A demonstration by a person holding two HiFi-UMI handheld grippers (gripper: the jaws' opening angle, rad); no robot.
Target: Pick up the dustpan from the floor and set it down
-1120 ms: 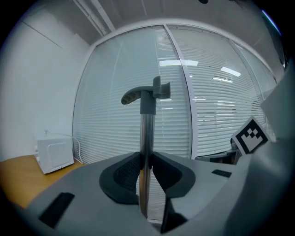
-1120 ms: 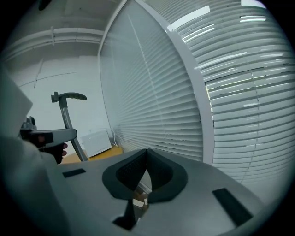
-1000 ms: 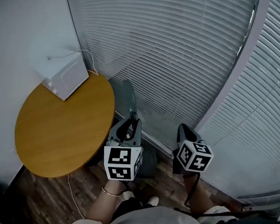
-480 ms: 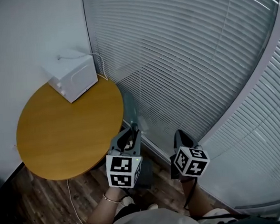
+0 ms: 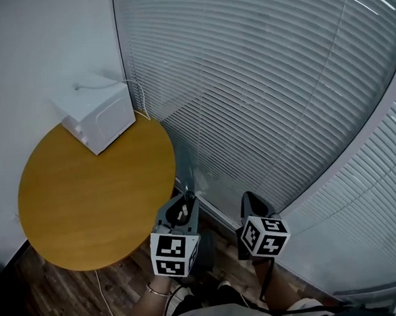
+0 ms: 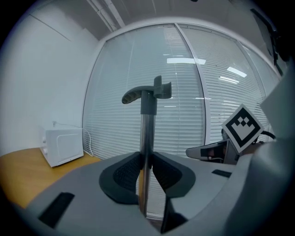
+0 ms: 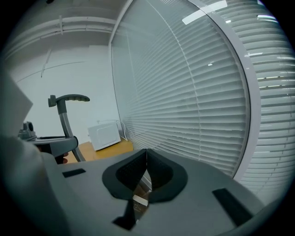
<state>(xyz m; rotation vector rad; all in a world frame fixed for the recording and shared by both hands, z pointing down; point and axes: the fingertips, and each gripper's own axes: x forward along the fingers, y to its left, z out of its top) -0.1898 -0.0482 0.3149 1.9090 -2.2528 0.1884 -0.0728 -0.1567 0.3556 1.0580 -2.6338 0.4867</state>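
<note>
**Head view.** We are looking down on the left gripper (image 5: 185,203), which is pinching the dustpan (image 5: 207,253) by its pole. The pan is showing as a dark shape at 5 o'clock of that gripper, low over the floor (image 5: 59,299). We are not able to tell whether it is touching the boards. The right gripper (image 5: 250,201) is hanging at 3 o'clock of the left one, apart from the dustpan. The table (image 5: 86,195) is lying at 9 o'clock, with a white box (image 5: 100,117) on its far edge.

**Left gripper view.** The pads are clamping the pole (image 6: 146,138), which is standing upright, its long axis running 6 to 12 o'clock, with a hooked grip (image 6: 147,94) on top. The pan is falling outside this frame.

**Right gripper view.** The jaws are pressing together on nothing, and the pole is standing at 9 o'clock.

**Judgement.** The left hand alone is bearing the load. Setting down is calling for a lowering along the pole's axis.
</note>
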